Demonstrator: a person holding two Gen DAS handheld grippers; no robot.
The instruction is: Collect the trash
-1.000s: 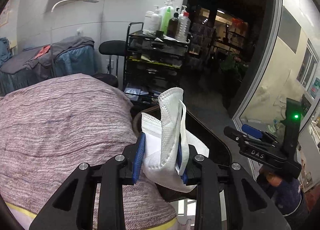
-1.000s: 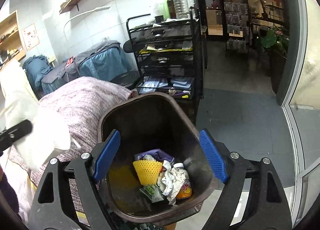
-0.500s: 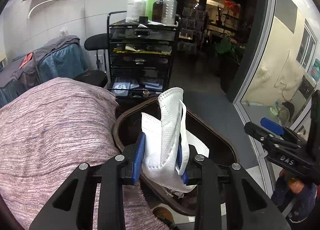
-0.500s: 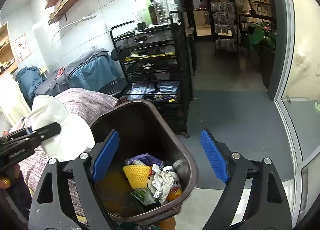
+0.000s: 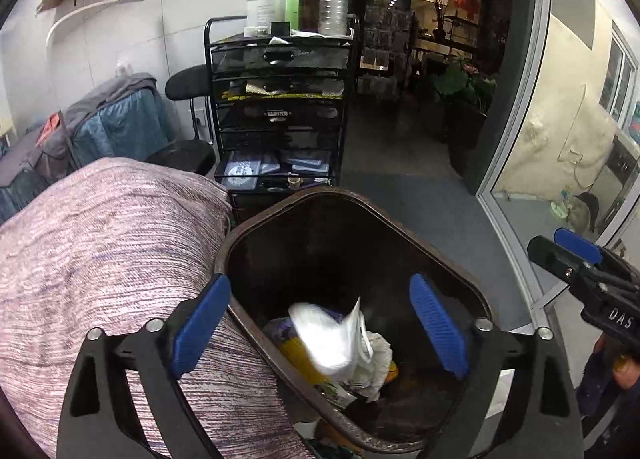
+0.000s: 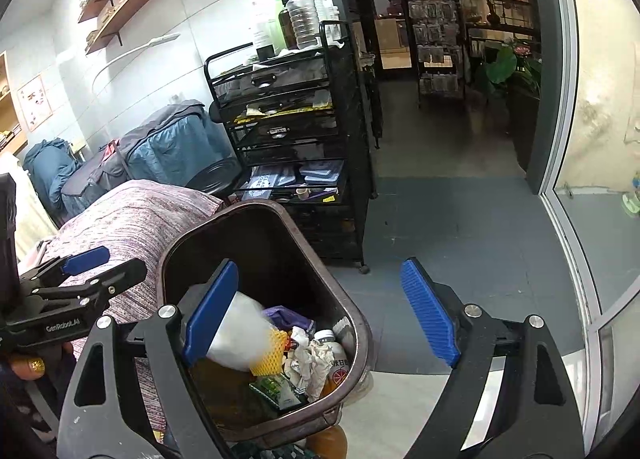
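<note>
The left hand-held gripper (image 5: 320, 323) has just sprung its jaws apart, empty; the crumpled white face mask (image 5: 328, 339) drops straight below into the dark brown plastic bin (image 5: 280, 215). The right hand-held gripper (image 6: 320, 315) gapes alongside, empty.

"DAS" on right claw (image 5: 576, 259); "GenRobot.AI" on left claw (image 6: 100, 267).

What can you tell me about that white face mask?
The white face mask looks soft, folded fabric with an ear loop. It is blurred, apparently dropping into the dark brown bin onto the trash, below the left claw, whose jaws have just opened. Nothing grips it now.
</note>
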